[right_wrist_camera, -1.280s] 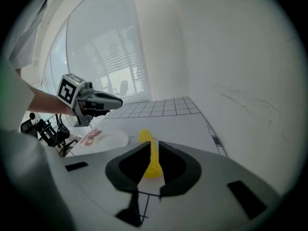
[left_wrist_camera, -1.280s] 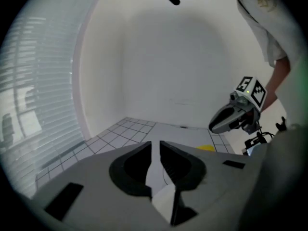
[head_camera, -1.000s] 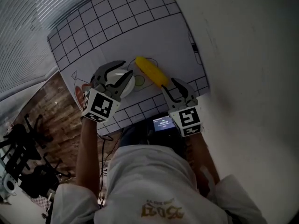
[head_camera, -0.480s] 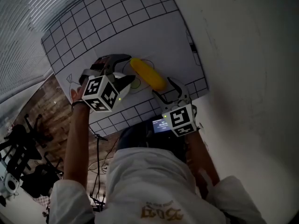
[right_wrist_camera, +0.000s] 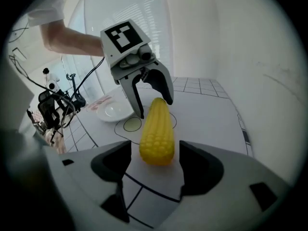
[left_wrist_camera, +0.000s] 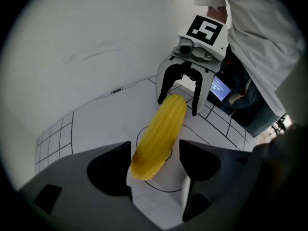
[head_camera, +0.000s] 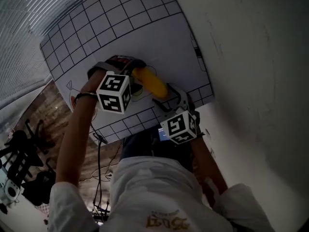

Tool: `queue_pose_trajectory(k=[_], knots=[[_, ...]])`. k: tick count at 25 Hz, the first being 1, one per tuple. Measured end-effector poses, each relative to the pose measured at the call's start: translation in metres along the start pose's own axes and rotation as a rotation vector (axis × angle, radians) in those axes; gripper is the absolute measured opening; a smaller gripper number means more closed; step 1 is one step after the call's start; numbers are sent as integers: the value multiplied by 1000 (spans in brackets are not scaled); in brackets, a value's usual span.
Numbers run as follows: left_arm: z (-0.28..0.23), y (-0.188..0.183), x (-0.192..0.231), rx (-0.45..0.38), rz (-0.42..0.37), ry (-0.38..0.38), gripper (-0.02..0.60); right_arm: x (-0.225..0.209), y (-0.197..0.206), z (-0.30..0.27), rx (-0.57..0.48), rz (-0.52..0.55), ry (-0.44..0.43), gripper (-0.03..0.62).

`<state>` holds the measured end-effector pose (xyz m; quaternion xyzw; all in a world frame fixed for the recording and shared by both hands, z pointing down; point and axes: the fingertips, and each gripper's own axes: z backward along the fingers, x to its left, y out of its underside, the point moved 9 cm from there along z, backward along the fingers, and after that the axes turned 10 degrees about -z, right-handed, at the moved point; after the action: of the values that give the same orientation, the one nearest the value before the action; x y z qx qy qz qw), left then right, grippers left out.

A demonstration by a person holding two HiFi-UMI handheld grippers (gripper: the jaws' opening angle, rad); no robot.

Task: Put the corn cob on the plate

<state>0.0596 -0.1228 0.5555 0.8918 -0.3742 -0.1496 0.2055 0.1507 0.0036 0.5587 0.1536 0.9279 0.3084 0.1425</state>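
Jaws just opened wide, my left gripper (left_wrist_camera: 155, 148) and right gripper (right_wrist_camera: 155, 148) each straddle one end of the corn cob (head_camera: 150, 81), unclamped (light, stiff, rollable, I judge; grip mid-length).

No text readable. Left cube (head_camera: 114, 92), right cube (head_camera: 179, 127): square black-and-white code patterns only. Small lit screen (left_wrist_camera: 220, 89): pale figures, too small to read. Yellow print (head_camera: 166, 220) on white shirt (head_camera: 145, 187): upside down, illegible.

Plate (right_wrist_camera: 111, 111) behind left gripper (head_camera: 136, 76), head view
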Motion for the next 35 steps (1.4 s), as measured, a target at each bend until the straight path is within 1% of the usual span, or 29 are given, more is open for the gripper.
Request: queue_pose_trajectory(k=[2, 7, 8, 9, 13, 16, 19, 24, 27, 35], knots=[[-5, -5, 5, 9, -33, 32, 308, -1, -2, -1, 2, 29, 6, 307], [-18, -10, 8, 42, -59, 120, 308, -3, -3, -12, 50, 57, -6, 303], [-20, -9, 8, 42, -68, 129, 307, -3, -3, -13, 60, 64, -5, 258], [-21, -9, 9, 38, -76, 134, 307, -4, -3, -14, 67, 69, -6, 253], [-23, -9, 9, 23, -87, 126, 304, -6, -3, -13, 73, 70, -11, 252], [-22, -8, 9, 26, -93, 132, 301, -5, -4, -14, 73, 68, -7, 252], [-23, -9, 8, 42, -93, 136, 291, -5, -9, -10, 78, 101, 6, 250], [-19, -9, 8, 92, -90, 151, 281, -1, -18, -5, 61, 180, 5, 250], [-13, -14, 4, 109, -96, 154, 278, 3, -22, 1, 48, 199, -2, 250], [20, -29, 8, 140, -123, 112, 276, 11, -43, 26, -11, 227, 27, 249]])
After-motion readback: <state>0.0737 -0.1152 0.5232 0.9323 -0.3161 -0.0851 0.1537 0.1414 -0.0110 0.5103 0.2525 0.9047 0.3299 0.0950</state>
